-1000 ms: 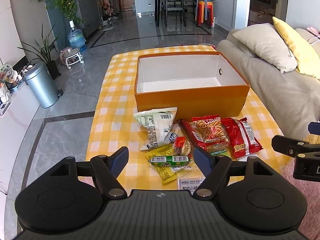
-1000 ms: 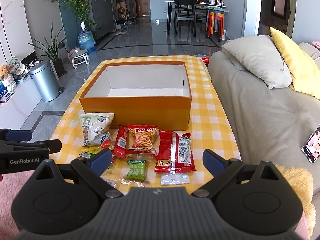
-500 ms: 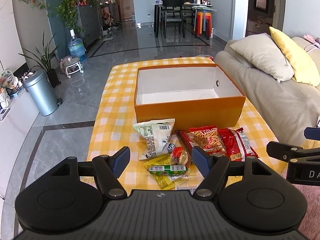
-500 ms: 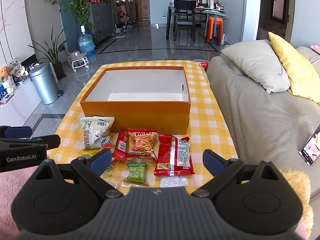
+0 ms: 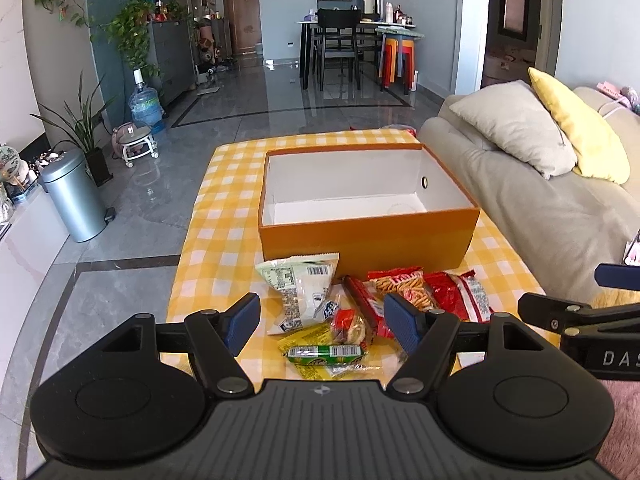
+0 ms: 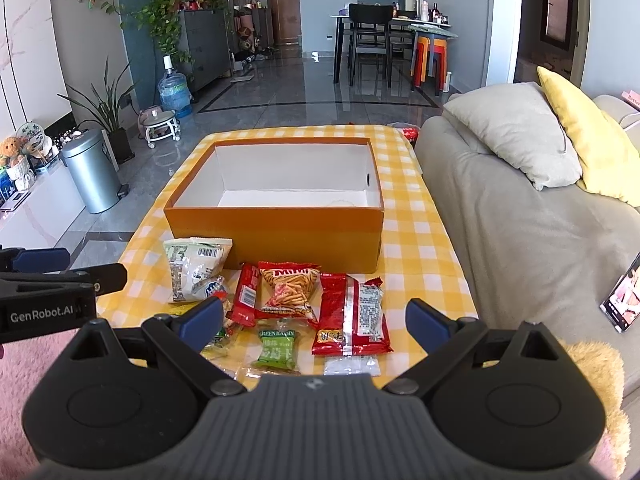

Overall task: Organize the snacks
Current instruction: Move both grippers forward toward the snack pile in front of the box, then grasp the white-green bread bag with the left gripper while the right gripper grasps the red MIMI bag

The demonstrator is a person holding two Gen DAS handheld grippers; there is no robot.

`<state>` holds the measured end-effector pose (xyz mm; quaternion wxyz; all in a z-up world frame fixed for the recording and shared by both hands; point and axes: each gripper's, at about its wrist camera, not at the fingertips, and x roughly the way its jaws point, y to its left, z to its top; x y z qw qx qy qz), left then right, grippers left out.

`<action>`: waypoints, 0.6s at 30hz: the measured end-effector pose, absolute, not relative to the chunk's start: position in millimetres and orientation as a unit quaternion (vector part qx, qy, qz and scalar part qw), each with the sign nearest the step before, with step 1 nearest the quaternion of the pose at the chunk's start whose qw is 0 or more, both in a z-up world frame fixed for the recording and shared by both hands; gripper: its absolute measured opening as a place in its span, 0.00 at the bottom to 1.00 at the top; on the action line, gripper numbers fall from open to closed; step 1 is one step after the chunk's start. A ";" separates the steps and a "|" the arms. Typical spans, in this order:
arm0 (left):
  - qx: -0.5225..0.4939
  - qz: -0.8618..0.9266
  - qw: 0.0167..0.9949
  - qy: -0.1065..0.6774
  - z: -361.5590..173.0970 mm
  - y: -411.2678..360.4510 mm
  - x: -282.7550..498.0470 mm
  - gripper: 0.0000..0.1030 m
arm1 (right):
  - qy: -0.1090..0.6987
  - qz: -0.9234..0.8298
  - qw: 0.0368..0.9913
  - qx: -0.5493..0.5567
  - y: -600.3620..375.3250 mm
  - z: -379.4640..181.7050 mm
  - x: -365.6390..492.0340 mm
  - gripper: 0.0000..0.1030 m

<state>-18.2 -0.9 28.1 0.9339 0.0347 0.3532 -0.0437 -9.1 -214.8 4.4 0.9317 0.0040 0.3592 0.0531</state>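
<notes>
An empty orange box (image 5: 368, 236) (image 6: 276, 236) with white inside stands on a yellow checked table (image 5: 208, 264). Several snack packs lie in front of it: a white pack (image 5: 298, 290) (image 6: 196, 268), an orange stick-snack bag (image 6: 289, 288), a red pack (image 6: 352, 316), a green raisin pack (image 6: 277, 349), a green bar (image 5: 325, 354). My left gripper (image 5: 322, 322) is open and empty, above the near snacks. My right gripper (image 6: 316, 322) is open and empty, over the red and green packs.
A grey sofa (image 6: 520, 216) with grey and yellow cushions runs along the table's right side. A phone (image 6: 622, 300) lies on it. A metal bin (image 5: 74, 196) stands on the floor at left. Pink rug lies at the near edge.
Both grippers have pulled back and tilted up a little, so the box and snacks sit lower in both views. Both stay open. Nothing was taken hold of.
</notes>
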 end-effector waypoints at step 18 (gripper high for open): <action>-0.011 -0.052 0.949 0.309 9.5 6.0 34.7 0.57 | 0.323 0.053 0.945 0.010 -207.3 -37.9 44.3 0.55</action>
